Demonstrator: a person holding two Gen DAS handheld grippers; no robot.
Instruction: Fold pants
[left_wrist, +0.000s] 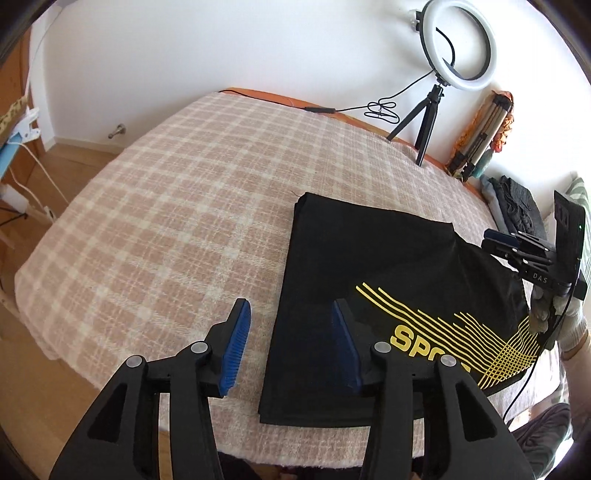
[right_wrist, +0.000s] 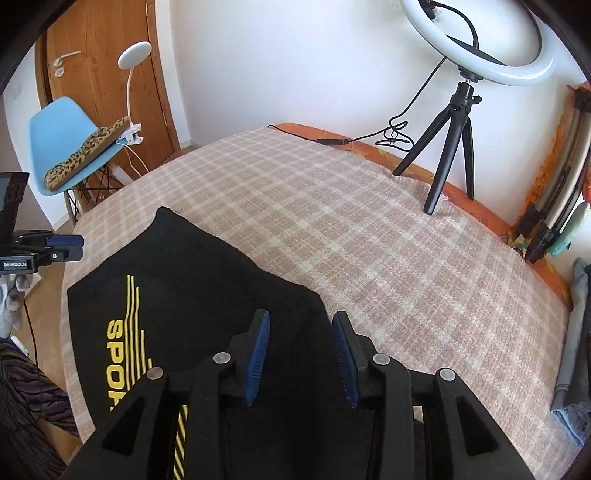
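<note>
The black pants with yellow "SPORT" lettering and stripes (left_wrist: 369, 295) lie folded flat on the bed covered with a beige-and-cream checked blanket (left_wrist: 166, 221), near its front edge. In the left wrist view, the left gripper (left_wrist: 291, 325) is spread wide, empty, its blue-padded fingers (left_wrist: 236, 343) straddling the left edge of the pants. This view also shows the right gripper (left_wrist: 500, 242) side-on at the far right; its state cannot be told there. The right wrist view shows the right gripper (right_wrist: 300, 343) apart and empty above the pants (right_wrist: 184, 295), plus a light-blue plastic chair (right_wrist: 70, 136) and wooden door (right_wrist: 107, 55). Both views include the white ring light on a black tripod (left_wrist: 458, 44).
</note>
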